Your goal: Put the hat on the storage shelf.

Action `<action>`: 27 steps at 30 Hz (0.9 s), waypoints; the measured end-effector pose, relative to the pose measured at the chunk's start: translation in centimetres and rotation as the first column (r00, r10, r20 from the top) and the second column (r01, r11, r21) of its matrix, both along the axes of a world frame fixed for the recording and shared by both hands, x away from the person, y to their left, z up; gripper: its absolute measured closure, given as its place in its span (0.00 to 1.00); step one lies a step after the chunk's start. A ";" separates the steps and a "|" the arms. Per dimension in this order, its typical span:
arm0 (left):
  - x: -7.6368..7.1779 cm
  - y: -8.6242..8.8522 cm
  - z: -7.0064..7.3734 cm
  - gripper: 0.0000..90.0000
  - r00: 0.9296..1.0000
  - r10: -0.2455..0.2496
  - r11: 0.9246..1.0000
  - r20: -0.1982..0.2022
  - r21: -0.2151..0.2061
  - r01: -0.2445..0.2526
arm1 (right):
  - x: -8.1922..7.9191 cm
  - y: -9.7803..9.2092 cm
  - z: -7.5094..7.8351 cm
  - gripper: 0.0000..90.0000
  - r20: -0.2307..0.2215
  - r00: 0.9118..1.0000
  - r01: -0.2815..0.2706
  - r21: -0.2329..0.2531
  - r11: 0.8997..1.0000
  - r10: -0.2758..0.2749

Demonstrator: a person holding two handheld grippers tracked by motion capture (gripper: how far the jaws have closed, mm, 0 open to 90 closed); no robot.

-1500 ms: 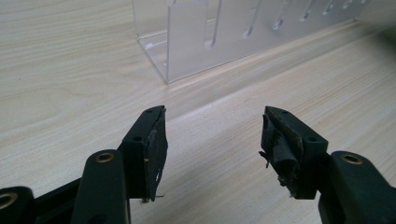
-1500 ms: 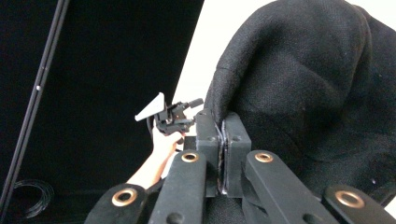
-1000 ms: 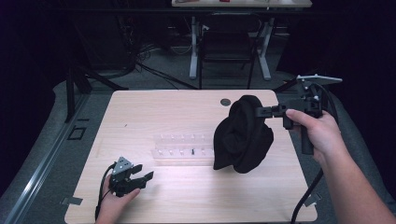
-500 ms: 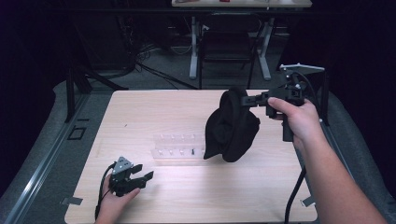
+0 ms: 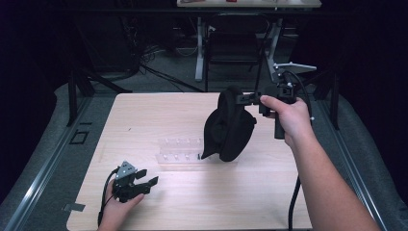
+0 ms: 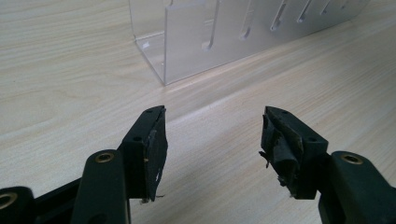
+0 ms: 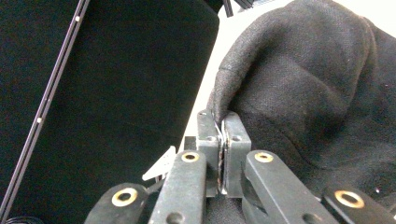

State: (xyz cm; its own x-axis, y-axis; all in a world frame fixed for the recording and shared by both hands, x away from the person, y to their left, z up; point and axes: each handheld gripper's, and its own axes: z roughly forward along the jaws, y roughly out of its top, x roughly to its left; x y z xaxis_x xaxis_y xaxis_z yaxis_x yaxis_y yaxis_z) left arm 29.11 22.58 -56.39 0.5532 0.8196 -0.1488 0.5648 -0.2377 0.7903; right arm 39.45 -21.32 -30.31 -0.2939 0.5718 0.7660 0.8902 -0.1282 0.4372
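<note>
Black fabric hat [image 5: 229,126], soft and probably light, hanging above the clear rack [image 5: 180,150], pinched at its edge by right hand-held gripper [image 5: 243,98]. Left hand-held gripper [image 5: 146,177] resting agape near the rack on the surface [image 5: 144,115].

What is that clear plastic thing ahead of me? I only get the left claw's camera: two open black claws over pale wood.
Observer: A slotted clear rack lying mid-table, seen from the high view.
Operator: Is anything happening beyond it?
Observer: Yes, the right claw holds a black cloth bag up by its top edge.
Operator: How firmly?
Observer: Its own camera shows the jaws shut on a fold of the fabric.
</note>
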 end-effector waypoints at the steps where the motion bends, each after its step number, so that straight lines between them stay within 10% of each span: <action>1: 0.0 0.0 0.0 0.45 1.000 0.000 1.000 0.000 0.000 0.000 | 0.1 0.2 0.0 0.98 0.002 1.000 0.000 -0.001 1.000 0.000; 27: 0.1 -0.1 0.0 0.45 1.000 -0.005 1.000 0.002 -0.004 0.005 | 1.2 2.4 -0.8 0.98 -0.016 1.000 -0.018 -0.035 0.999 0.018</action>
State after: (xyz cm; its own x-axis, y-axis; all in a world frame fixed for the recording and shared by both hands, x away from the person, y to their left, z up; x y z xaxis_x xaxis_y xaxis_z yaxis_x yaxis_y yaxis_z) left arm 29.19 22.48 -56.35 0.5577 0.8162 -0.1512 0.5621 -0.2373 0.7923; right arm 40.66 -18.95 -31.10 -0.2926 0.5928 0.7503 0.8989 -0.0971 0.4273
